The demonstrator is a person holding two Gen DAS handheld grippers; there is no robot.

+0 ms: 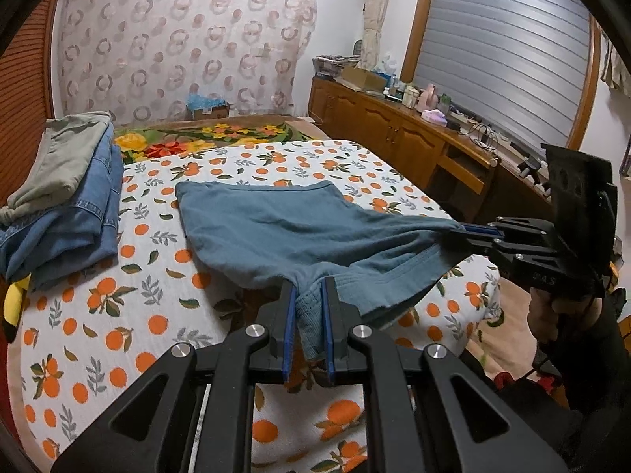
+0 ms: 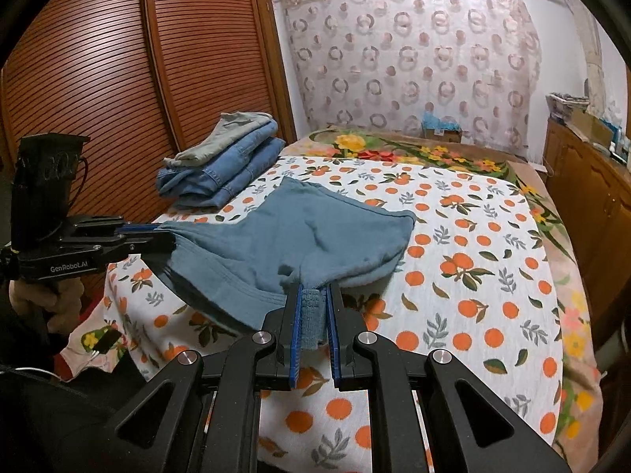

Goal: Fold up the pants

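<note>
On the orange-print bed, past a stack of folded clothes at its left, the left gripper and right gripper each pinch a ribbed cuff of the blue pants, lifting the near edge.

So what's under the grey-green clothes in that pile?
Under the grey-green garment lies folded blue denim, stacked in layers on the orange-print sheet. Whether anything lies beneath the denim is hidden.
</note>
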